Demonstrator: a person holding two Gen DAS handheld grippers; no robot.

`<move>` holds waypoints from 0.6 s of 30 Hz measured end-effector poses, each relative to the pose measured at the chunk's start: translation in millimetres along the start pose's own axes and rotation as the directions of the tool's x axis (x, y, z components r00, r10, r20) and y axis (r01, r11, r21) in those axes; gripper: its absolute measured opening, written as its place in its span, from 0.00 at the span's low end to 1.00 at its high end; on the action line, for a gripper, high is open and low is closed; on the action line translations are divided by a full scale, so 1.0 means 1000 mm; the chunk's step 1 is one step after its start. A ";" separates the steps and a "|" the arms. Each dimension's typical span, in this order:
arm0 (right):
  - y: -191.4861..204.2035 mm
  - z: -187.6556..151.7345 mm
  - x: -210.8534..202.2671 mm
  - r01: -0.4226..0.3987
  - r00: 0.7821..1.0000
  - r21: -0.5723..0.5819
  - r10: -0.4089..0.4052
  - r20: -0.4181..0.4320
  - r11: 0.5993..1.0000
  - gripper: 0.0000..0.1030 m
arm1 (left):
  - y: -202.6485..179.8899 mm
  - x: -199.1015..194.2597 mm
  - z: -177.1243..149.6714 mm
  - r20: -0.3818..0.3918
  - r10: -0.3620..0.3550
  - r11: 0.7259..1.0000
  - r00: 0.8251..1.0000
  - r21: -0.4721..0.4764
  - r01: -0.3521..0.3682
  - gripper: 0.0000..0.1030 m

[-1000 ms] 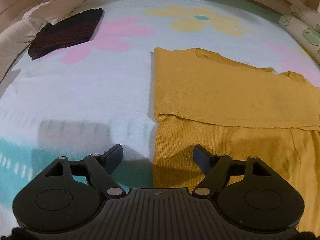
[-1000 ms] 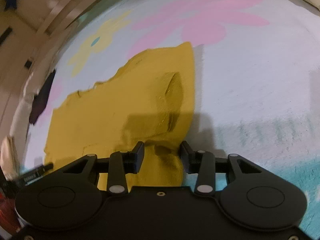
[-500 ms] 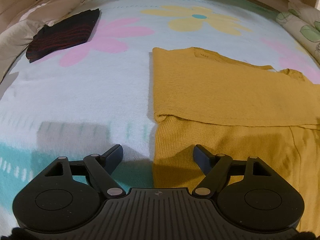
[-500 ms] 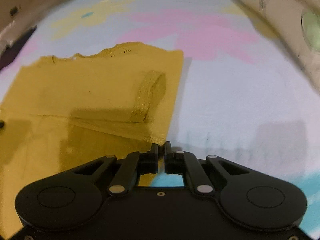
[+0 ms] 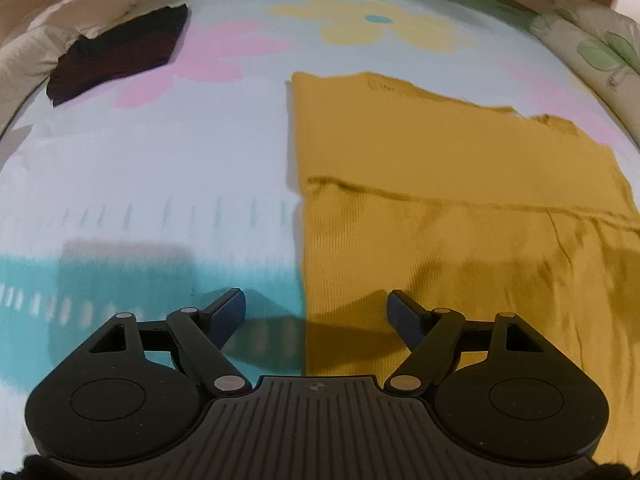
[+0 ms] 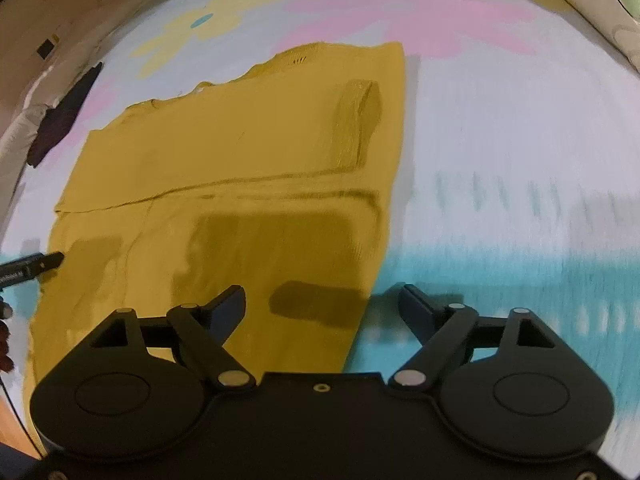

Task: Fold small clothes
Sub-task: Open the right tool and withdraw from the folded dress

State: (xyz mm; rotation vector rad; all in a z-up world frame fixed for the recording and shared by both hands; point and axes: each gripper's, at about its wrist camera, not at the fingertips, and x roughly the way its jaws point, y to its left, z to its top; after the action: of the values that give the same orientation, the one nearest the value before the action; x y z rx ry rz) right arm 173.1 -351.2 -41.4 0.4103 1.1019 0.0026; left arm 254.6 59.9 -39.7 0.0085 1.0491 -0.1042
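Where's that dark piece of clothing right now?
The dark garment lies folded at the far left of the bedsheet in the left wrist view, beside a pink flower print, well apart from the yellow sweater.

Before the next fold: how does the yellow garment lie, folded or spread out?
Partly folded: the yellow garment lies flat on the bed, its sleeves laid across its upper half.

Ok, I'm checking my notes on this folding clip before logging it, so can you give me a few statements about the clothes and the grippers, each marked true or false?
1. The yellow garment lies flat on the flowered bedsheet. True.
2. The left gripper grips the yellow garment. False: its jaws stand open with nothing clamped.
3. A dark garment lies apart from the yellow one. True.
4. The right gripper is shut. False: its jaws have just been opening and stand apart, pinching nothing.
5. The yellow garment's sleeve is folded onto its body. True.
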 end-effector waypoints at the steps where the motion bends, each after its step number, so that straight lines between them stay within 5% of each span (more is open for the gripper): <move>1: -0.002 -0.005 -0.001 -0.010 1.000 0.021 0.010 -0.005 1.000 0.83 | 0.002 -0.004 -0.006 -0.010 -0.004 1.000 1.000 -0.004 0.004 0.75; 18: -0.015 -0.106 -0.049 -0.125 0.989 0.095 0.131 -0.066 0.988 0.88 | 0.013 -0.078 -0.110 -0.075 -0.088 0.994 0.993 0.058 0.092 0.75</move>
State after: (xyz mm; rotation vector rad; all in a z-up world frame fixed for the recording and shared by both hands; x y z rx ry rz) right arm 56.1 -341.1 -44.9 0.5661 1.1480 0.0816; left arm 122.0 85.5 -28.1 0.0210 1.1183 -0.2192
